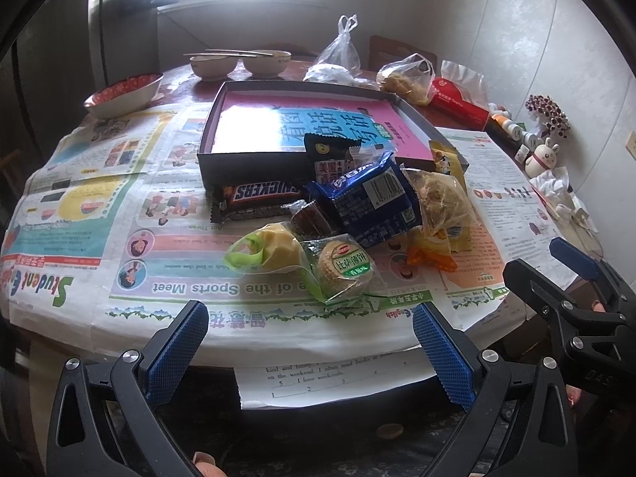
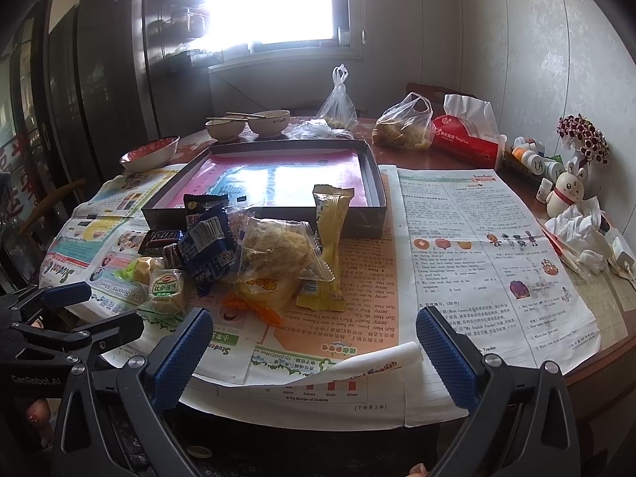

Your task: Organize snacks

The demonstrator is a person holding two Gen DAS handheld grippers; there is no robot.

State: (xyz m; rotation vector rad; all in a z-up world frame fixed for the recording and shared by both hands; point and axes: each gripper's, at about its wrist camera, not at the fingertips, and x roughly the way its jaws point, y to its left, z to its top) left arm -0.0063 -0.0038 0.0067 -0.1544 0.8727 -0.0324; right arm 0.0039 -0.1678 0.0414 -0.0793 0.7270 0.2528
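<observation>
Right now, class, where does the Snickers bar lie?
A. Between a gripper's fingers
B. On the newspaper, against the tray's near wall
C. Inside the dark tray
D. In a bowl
B: the Snickers bar lies on the newspaper just outside the dark tray, at the edge of the snack pile.

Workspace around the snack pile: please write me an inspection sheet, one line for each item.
Surface: round table covered with newspaper sheets.
Job's things: snack pile in front of the shallow box, with a Snickers bar, blue packet and green-label pastry; a few packets lean on the box wall.
Clutter: bowls, plastic bags, tissue pack, rabbit figure.
Grippers: left gripper and right gripper open, empty, at the near edge.
Cables: nothing seen.
Surroundings: bright window, dark cabinet.
</observation>
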